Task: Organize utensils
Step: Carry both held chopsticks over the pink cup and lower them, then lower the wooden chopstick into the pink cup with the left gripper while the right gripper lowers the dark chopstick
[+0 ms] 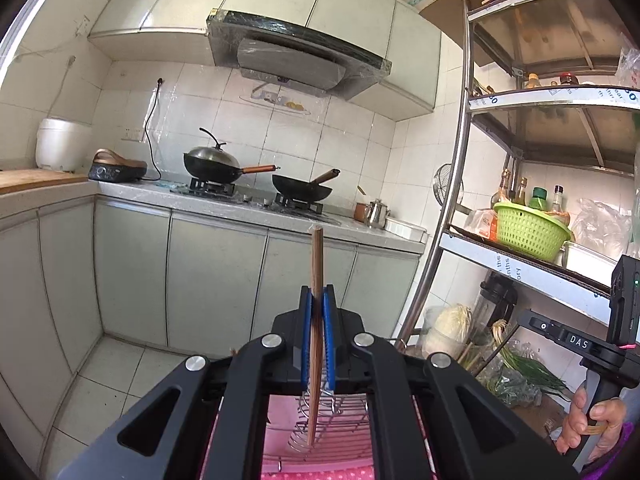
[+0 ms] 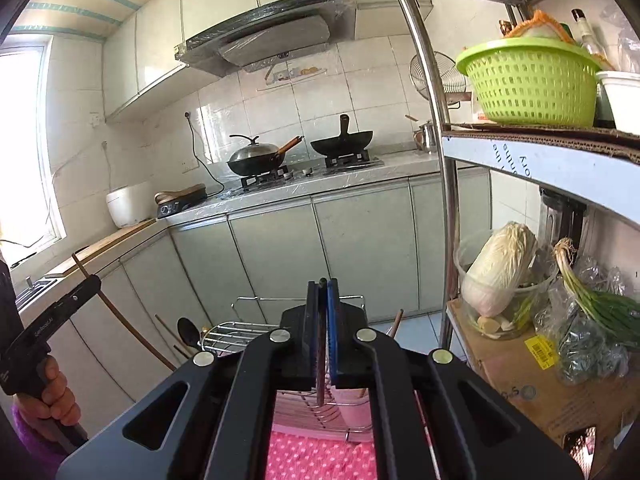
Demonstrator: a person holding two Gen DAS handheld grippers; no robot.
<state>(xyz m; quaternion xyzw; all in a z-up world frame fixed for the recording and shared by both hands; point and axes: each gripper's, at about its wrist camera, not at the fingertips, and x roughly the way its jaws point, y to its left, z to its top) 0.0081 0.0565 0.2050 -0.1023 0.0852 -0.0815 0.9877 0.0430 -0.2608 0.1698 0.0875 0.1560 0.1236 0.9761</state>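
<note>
My left gripper (image 1: 318, 294) is shut on a brown wooden chopstick (image 1: 317, 264) that stands upright between the blue pads, its tip above the jaws and its lower end over a wire dish rack (image 1: 320, 420). The same chopstick shows in the right wrist view (image 2: 108, 304) at the left, held by the left gripper (image 2: 86, 285). My right gripper (image 2: 322, 286) is shut on a thin dark utensil handle (image 2: 321, 380) that hangs down over the wire rack (image 2: 240, 330). A black spoon (image 2: 188, 330) and more chopsticks (image 2: 168, 332) stand at the rack's left.
The rack sits on a pink dotted cloth (image 2: 316, 456). A steel shelf unit (image 2: 448, 160) at the right holds a green basket (image 2: 528, 80), cabbage (image 2: 496, 268) and scallions. Across the floor is a counter with two woks (image 1: 224, 160) and grey cabinets (image 1: 216, 276).
</note>
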